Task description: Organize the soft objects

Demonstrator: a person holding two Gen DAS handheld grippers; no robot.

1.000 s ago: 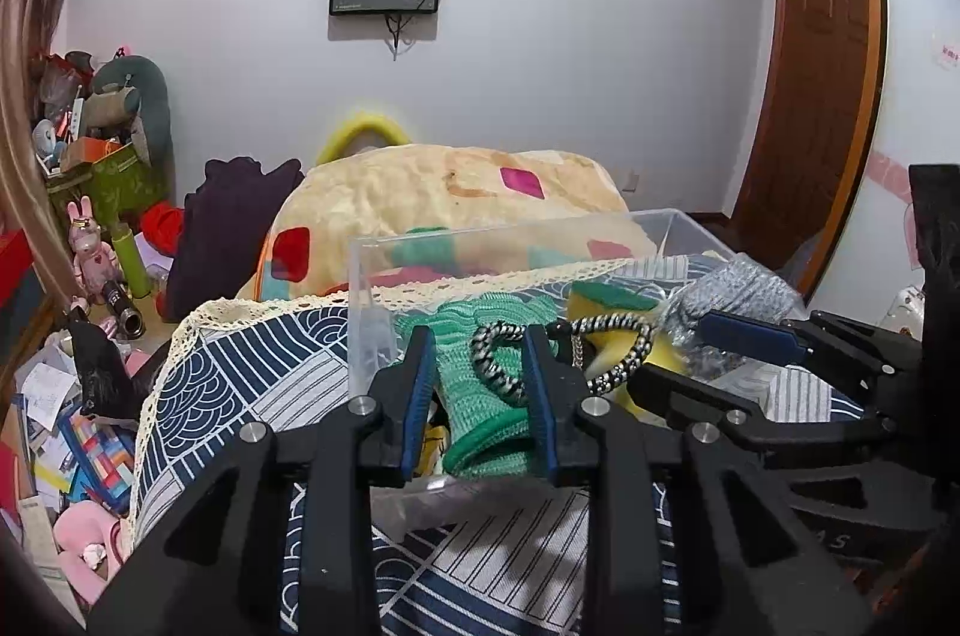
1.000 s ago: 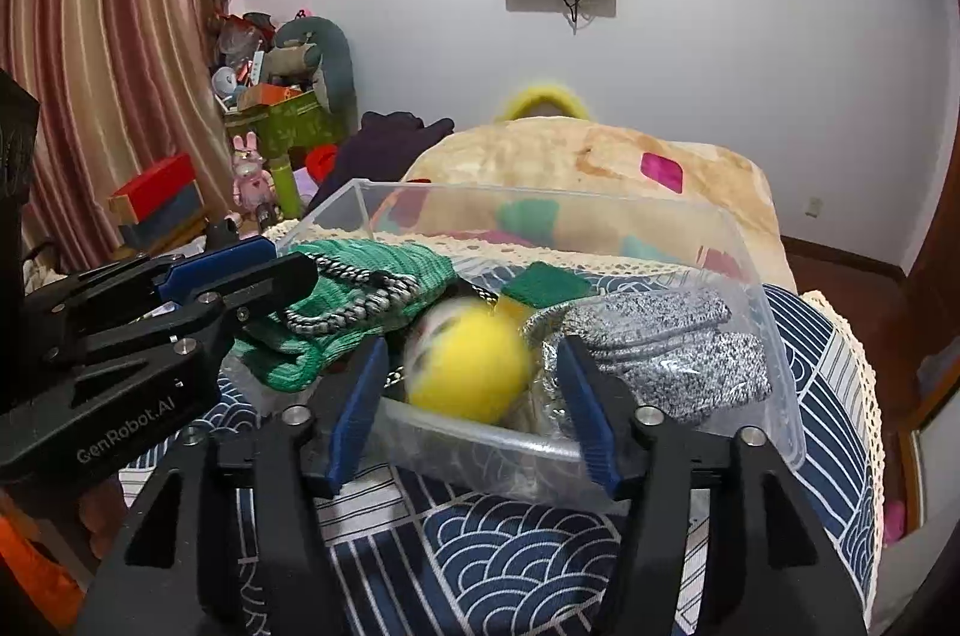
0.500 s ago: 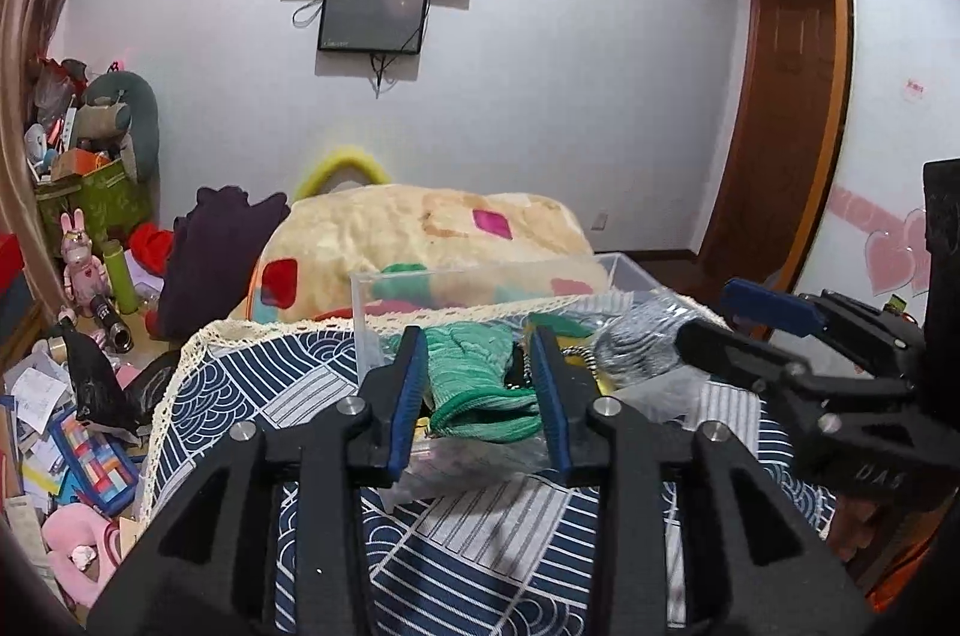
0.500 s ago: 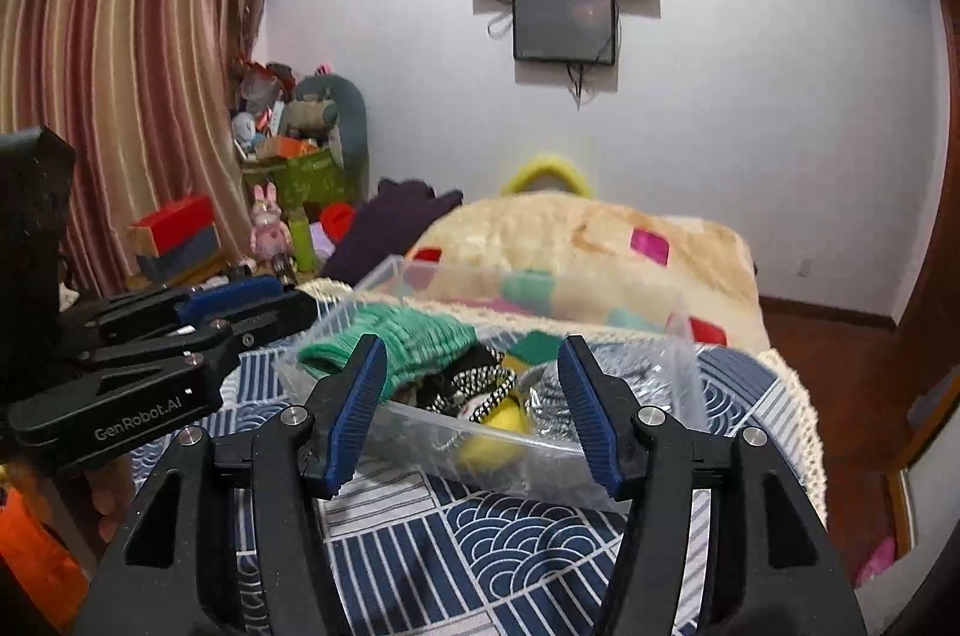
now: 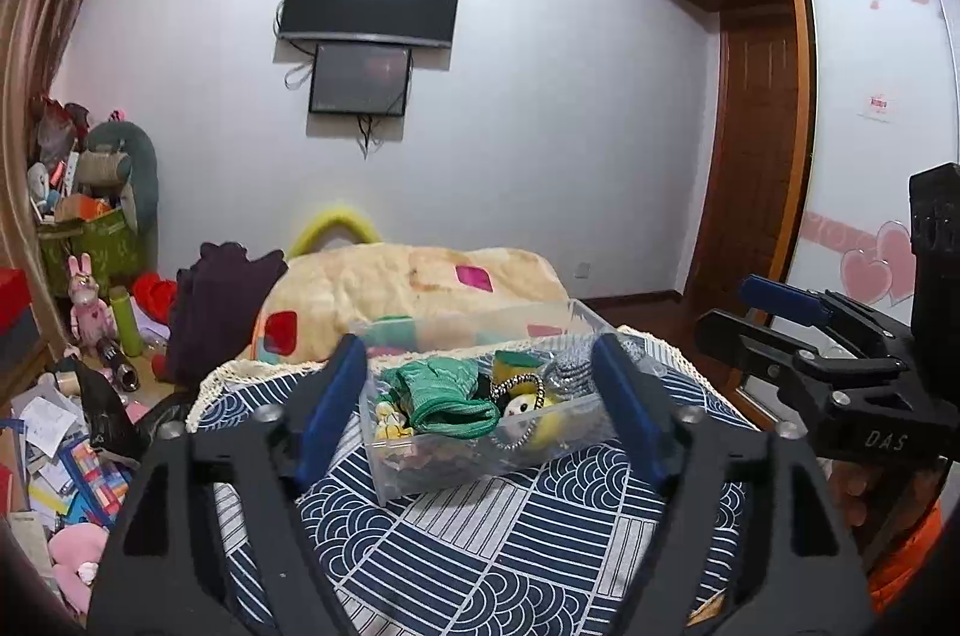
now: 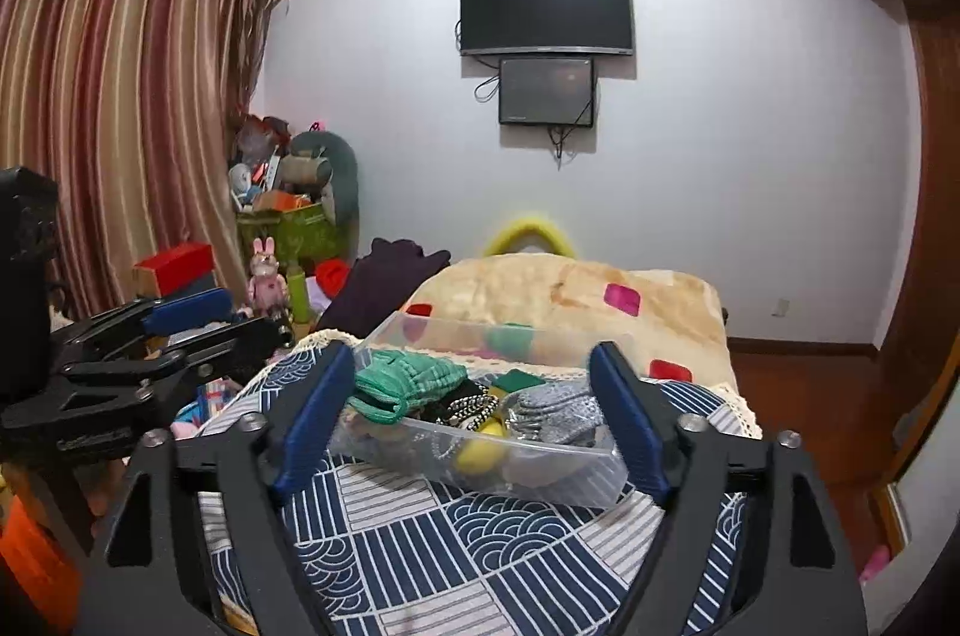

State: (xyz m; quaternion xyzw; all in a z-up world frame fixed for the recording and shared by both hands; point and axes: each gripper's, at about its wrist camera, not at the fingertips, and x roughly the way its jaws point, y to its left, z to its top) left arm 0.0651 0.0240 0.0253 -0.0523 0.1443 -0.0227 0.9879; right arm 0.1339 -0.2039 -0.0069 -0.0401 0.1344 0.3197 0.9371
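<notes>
A clear plastic bin point(image 5: 480, 462) point(image 6: 540, 468) stands on the blue patterned tablecloth point(image 5: 510, 546). Inside lie a green knitted glove point(image 5: 444, 396) point(image 6: 402, 381), a black-and-white braided cord point(image 5: 519, 384) point(image 6: 468, 405), a yellow plush toy point(image 5: 531, 411) point(image 6: 480, 450) and a grey knitted glove point(image 6: 558, 411). My left gripper point(image 5: 480, 408) is open and empty, held back from the bin. My right gripper point(image 6: 474, 414) is open and empty, also back from the bin. Each gripper shows in the other's view.
Behind the table lies a beige blanket with coloured patches point(image 5: 414, 288) and dark purple fabric point(image 5: 222, 300). Toys, boxes and papers clutter the floor at the left point(image 5: 72, 432). A wooden door point(image 5: 756, 156) and wardrobe are at the right.
Both grippers have pulled back and up from the bin. The left gripper has opened wide and let go of the braided cord. The yellow toy dropped from between the right fingers into the bin.
</notes>
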